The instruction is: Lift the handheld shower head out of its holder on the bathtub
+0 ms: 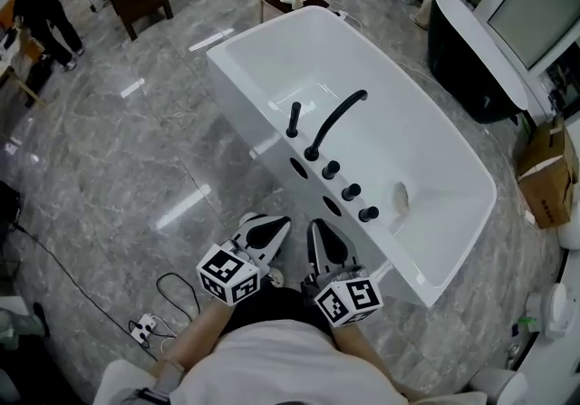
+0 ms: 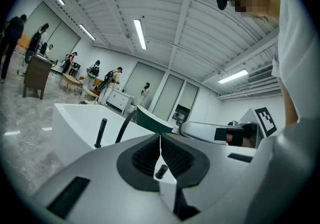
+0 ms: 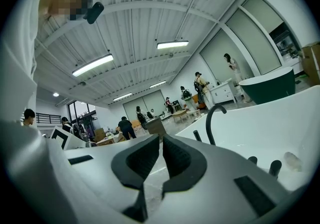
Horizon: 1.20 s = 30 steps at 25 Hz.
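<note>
The black handheld shower head stands upright in its holder on the near rim of the white bathtub, just left of the curved spout. Nearer, short of the tub's outer wall, the left gripper and right gripper are both clenched and empty.

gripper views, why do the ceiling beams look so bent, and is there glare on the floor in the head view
Left gripper view and right gripper view: the wide-angle lens bows the ceiling beams and blacks out the corners. Head view: yes, ceiling-light reflections streak the glossy marble floor; the white bathtub is bright but keeps its detail.
</note>
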Each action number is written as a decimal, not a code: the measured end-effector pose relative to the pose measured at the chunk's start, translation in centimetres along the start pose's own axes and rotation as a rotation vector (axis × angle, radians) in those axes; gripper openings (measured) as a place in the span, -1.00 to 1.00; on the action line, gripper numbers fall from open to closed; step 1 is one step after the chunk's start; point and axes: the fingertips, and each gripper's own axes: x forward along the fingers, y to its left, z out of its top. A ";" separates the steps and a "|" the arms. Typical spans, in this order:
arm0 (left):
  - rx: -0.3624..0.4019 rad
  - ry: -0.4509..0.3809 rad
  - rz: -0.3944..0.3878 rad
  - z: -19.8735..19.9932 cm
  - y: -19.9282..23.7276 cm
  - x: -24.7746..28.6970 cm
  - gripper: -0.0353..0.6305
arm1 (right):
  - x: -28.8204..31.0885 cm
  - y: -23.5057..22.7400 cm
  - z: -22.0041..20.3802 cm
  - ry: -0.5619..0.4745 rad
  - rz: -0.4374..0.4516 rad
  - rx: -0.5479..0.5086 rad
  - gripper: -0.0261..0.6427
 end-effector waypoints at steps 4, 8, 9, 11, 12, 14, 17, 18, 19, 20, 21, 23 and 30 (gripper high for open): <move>0.001 0.007 0.017 0.2 0.8 0.1 -0.86 | 1.2 0.0 0.1 0.003 0.018 0.011 -0.83; 0.001 0.010 0.028 0.9 2.3 0.7 -0.86 | 2.8 -0.4 0.1 0.010 0.020 0.019 -0.83; 0.001 0.009 0.029 1.2 2.8 0.9 -0.86 | 3.3 -0.5 0.2 0.012 0.021 0.019 -0.83; 0.000 0.009 0.030 1.8 3.8 1.5 -0.86 | 4.4 -1.0 0.5 0.016 0.019 0.023 -0.83; -0.002 0.009 0.031 2.1 4.3 1.9 -0.86 | 5.1 -1.3 0.6 0.018 0.016 0.026 -0.83; -0.005 0.009 0.028 2.9 5.4 2.7 -0.86 | 6.3 -1.8 1.0 0.023 0.012 0.027 -0.83; -0.002 0.008 0.018 4.1 7.0 3.9 -0.86 | 8.4 -2.5 1.5 0.029 0.012 0.022 -0.83; -0.001 0.009 0.016 4.5 7.6 4.2 -0.86 | 9.2 -2.7 1.7 0.030 0.012 0.021 -0.83; -0.001 0.011 0.014 4.8 8.3 4.6 -0.86 | 9.9 -2.9 1.9 0.031 0.012 0.020 -0.83; -0.001 0.013 0.012 5.2 8.8 4.9 -0.86 | 10.6 -3.1 2.2 0.030 0.010 0.020 -0.83; -0.001 0.015 0.009 5.6 9.4 5.2 -0.86 | 11.3 -3.3 2.4 0.030 0.006 0.022 -0.83; -0.002 0.019 0.002 6.3 10.3 5.8 -0.86 | 12.5 -3.7 2.8 0.029 -0.003 0.025 -0.83; 0.007 0.018 -0.031 8.8 13.3 7.6 -0.86 | 16.5 -4.0 4.0 0.016 -0.018 0.017 -0.83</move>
